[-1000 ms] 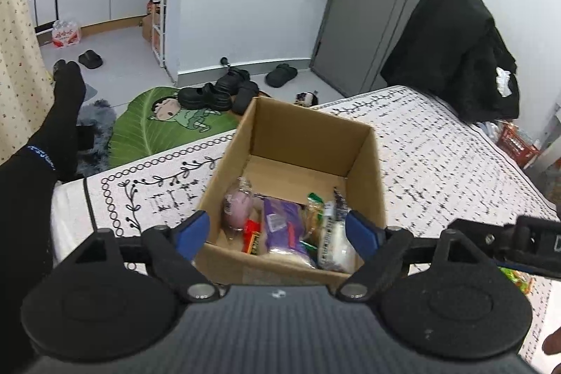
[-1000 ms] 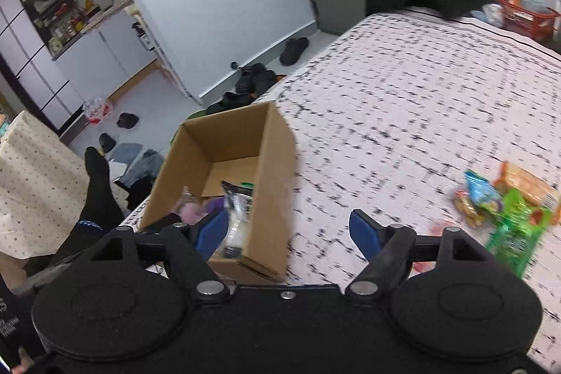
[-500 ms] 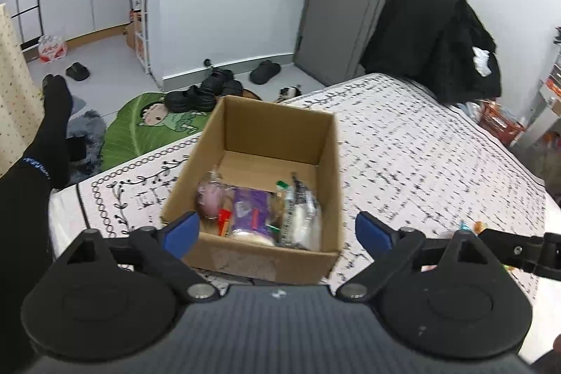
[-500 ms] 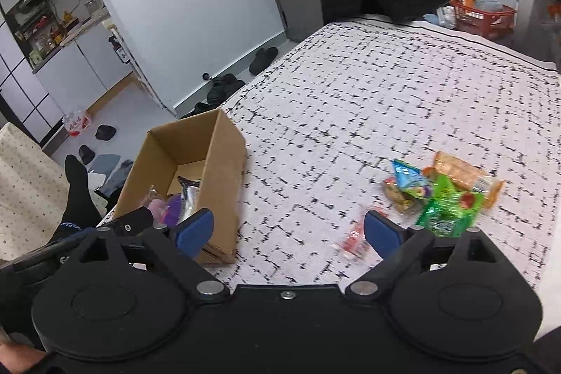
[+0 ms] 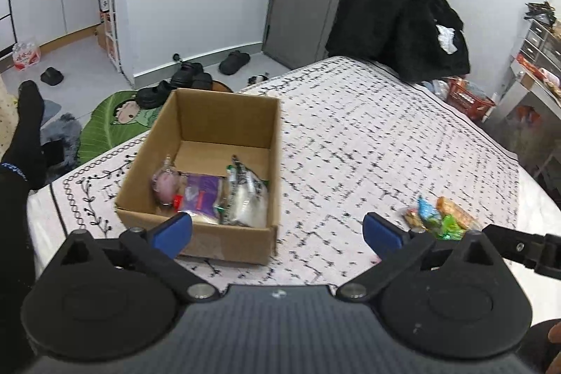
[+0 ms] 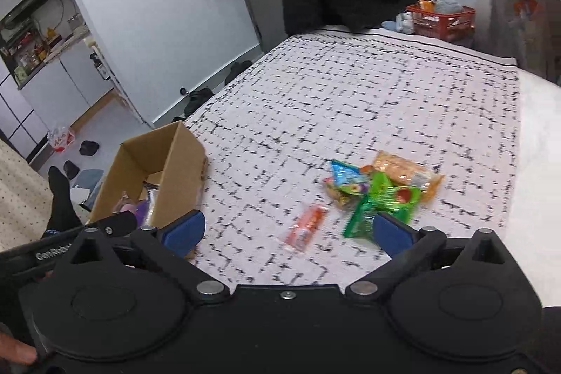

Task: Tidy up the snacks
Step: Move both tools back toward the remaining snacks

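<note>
Nearest to us, our left gripper (image 5: pixel 277 228) has its jaws opening toward their widest with nothing between them, and it hangs over the near wall of the cardboard box (image 5: pixel 224 242), which reads to us as a drop just finished and not a pick about to start; our right gripper (image 6: pixel 285 228) likewise has its jaws opening wide and empty, and it points down at the loose packets, so we judge it is being readied to collect the next one. Just beyond the right jaws lies an orange-red stick packet (image 6: pixel 305 226) on the bed (image 6: pixel 385 93), alone and flat, the easiest to take first. A little further is the small heap of snacks (image 6: pixel 382 186), green, blue and orange wrappers overlapping, left there because they are not yet sorted. To the left the box stands open-topped on the bed, with the boxed snacks (image 5: pixel 210 193) crowded against its near side, leaving bare floor at the back for more. Far off, a black coat (image 5: pixel 392 13) is draped over a chair
</note>
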A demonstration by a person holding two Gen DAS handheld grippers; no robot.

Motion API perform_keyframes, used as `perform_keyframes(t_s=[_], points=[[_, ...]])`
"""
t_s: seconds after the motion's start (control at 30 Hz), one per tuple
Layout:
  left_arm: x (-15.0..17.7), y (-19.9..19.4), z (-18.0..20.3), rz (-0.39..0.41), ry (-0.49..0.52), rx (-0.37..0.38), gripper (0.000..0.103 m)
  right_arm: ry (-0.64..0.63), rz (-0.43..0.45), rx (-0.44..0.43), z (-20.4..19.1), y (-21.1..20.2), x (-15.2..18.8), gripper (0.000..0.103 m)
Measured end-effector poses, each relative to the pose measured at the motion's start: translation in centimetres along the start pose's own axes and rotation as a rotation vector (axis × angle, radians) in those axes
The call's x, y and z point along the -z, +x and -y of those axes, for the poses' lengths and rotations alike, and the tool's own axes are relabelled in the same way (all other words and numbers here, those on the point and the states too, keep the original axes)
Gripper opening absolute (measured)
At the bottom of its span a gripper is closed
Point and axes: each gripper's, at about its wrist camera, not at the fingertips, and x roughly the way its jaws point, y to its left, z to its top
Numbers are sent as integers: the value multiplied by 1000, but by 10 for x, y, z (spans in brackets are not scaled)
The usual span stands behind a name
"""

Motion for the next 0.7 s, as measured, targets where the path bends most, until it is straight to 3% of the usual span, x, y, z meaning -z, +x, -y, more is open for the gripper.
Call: perform_keyframes(t_s=[0.37,0.57,0.7], points=[[4,-1,34,-52,7,101,103,59,-24,2,45,-1,8,103],[8,5,55,-64,21,104,103,99,-26,27,70,8,14,102],[9,13,67,-68,37,99,102,157,-42,-12,84,16,16,95]])
